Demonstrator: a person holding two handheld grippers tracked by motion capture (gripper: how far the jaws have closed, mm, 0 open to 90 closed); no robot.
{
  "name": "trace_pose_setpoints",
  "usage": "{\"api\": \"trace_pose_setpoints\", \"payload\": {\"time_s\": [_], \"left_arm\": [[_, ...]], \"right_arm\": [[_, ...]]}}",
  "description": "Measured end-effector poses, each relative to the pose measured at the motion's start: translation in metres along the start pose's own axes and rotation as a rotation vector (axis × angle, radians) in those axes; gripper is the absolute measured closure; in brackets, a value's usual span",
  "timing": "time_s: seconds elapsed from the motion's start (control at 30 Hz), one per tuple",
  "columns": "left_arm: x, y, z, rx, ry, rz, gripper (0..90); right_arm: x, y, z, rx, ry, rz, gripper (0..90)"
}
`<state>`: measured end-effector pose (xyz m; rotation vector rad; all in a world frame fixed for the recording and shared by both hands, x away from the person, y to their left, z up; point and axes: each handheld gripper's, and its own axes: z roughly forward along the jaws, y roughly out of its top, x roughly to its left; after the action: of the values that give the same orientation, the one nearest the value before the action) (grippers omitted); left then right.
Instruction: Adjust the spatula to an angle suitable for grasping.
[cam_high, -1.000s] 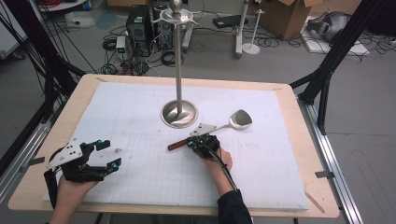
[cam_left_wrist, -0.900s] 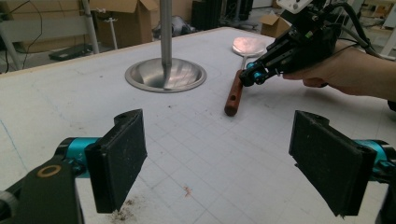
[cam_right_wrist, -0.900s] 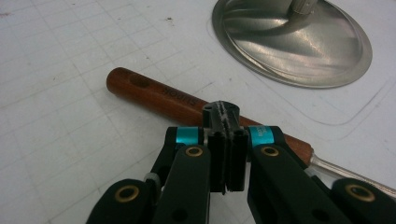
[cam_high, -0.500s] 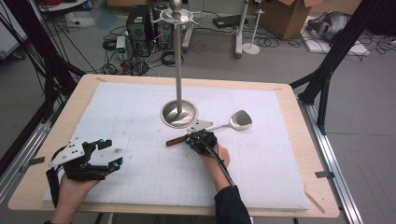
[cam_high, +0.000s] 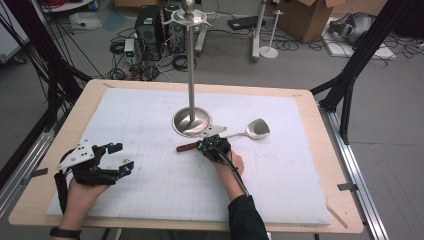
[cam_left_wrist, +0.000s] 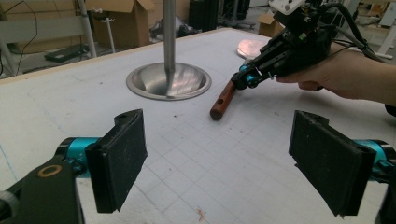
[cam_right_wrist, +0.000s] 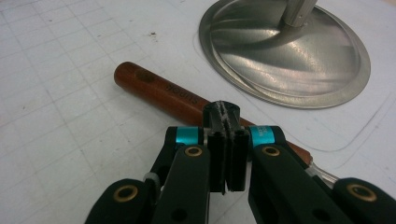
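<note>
Wooden-handled spatula (cam_high: 235, 136) lies flat on the mat at four o'clock from the stand's base (cam_high: 191, 121). Your right gripper (cam_high: 209, 145) is clenched over its handle, whether truly pinching it is unclear; your left gripper (cam_high: 116, 156) gapes empty. Lifting and hanging remain.

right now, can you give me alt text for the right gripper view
The right gripper, its two black jaws shut together, rests over the reddish-brown wooden handle of a spatula lying on a white gridded mat. Whether the jaws pinch the handle cannot be told. Behind it sits the shiny round metal base of a stand, with the foot of its pole at the top edge.
</note>
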<state>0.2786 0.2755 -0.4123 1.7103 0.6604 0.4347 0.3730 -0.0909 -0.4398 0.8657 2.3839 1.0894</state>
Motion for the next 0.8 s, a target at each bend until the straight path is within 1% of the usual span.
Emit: {"api": "trace_pose_setpoints", "payload": {"time_s": [0.07, 0.13, 0.2, 0.3, 0.43, 0.47, 0.5, 0.53, 0.57, 0.6, 0.63, 0.67, 0.7, 0.8], "left_arm": [[0.001, 0.001, 0.002, -0.001, -0.002, -0.006, 19.3], [0.002, 0.001, 0.004, 0.003, -0.002, -0.001, 19.3], [0.003, 0.002, 0.007, 0.003, -0.006, -0.001, 19.3], [0.003, 0.002, 0.01, 0.009, -0.012, -0.003, 19.4], [0.005, 0.002, 0.012, 0.009, -0.015, -0.001, 19.5], [0.005, 0.002, 0.012, 0.005, -0.014, -0.006, 19.4], [0.005, 0.002, 0.012, 0.006, -0.017, -0.006, 19.4], [0.005, 0.001, 0.012, 0.007, -0.013, -0.01, 19.4], [0.006, 0.001, 0.012, 0.01, -0.014, -0.007, 19.5], [0.005, 0.001, 0.012, 0.012, -0.017, -0.011, 19.4], [0.004, 0.001, 0.012, 0.01, -0.016, -0.008, 19.4], [0.004, 0.001, 0.012, 0.012, -0.018, -0.004, 19.4], [0.003, 0.001, 0.012, 0.011, -0.02, -0.005, 19.4], [0.003, 0.001, 0.012, 0.01, -0.022, -0.001, 19.4]], "right_arm": [[0.0, 0.0, 0.0, 0.001, 0.0, 0.001, 89.5], [0.0, 0.0, 0.001, 0.0, 0.008, 0.007, 89.5], [-0.001, 0.0, 0.002, -0.001, 0.0, 0.002, 89.5], [-0.001, -0.001, 0.004, 0.005, 0.001, 0.005, 89.5], [0.0, 0.0, 0.003, 0.004, -0.001, 0.004, 88.9], [0.0, 0.002, -0.002, -0.01, 0.003, 0.002, 83.6], [0.0, 0.002, -0.002, -0.01, 0.003, 0.002, 83.6], [0.001, 0.002, -0.005, -0.012, 0.007, 0.013, 83.1], [0.001, 0.003, -0.009, -0.019, 0.011, 0.004, 82.2], [0.001, 0.004, -0.012, -0.017, 0.009, -0.007, 79.1], [0.001, 0.005, -0.014, -0.018, 0.004, -0.015, 73.5], [0.0, 0.006, -0.017, -0.007, 0.004, -0.01, 68.1], [-0.001, 0.007, -0.021, -0.003, 0.003, -0.019, 67.3], [-0.006, 0.008, -0.033, -0.025, 0.028, -0.031, 56.2]]}}
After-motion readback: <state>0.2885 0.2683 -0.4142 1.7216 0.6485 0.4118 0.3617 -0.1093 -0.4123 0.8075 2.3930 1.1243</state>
